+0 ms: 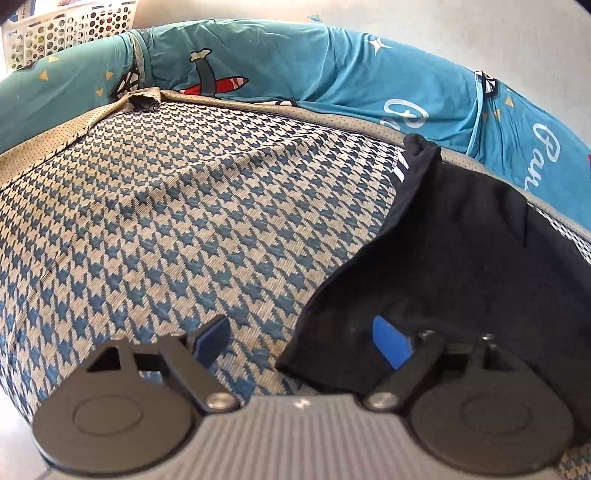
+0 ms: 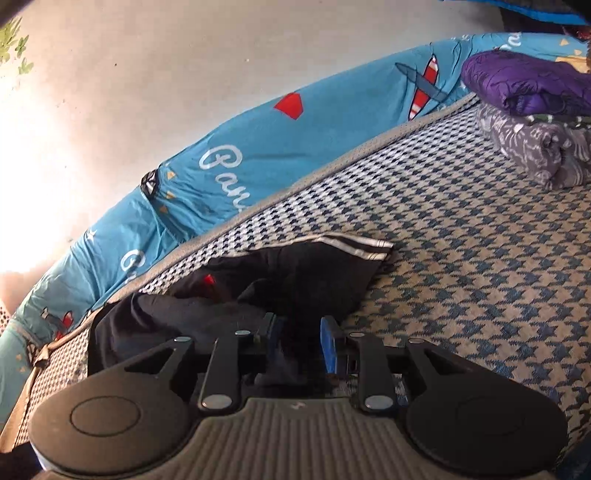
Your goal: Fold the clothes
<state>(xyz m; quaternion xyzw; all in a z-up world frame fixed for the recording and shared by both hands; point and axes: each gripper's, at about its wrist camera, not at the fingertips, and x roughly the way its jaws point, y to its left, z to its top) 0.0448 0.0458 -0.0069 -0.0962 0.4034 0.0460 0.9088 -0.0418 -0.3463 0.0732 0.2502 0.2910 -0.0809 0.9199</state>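
A black garment (image 1: pixel 461 258) lies crumpled on the blue-and-cream houndstooth mat (image 1: pixel 166 221), near its far edge. My left gripper (image 1: pixel 301 345) stands open and wide just above the mat. Its right finger is over the garment's near corner and its left finger over bare mat. In the right wrist view the same black garment (image 2: pixel 295 273) shows white stripes along one hem and a small red tag. My right gripper (image 2: pixel 301 338) is low over it with the jaws a little apart. A dark fold sits between the blue pads (image 2: pixel 330 347), which do not press on it.
A blue sheet (image 1: pixel 295 66) printed with aeroplanes and white lettering borders the mat's far side. Folded purple (image 2: pixel 532 81) and grey patterned (image 2: pixel 543 147) clothes are stacked at the mat's far right. A white perforated basket (image 1: pixel 70 33) stands beyond the left corner.
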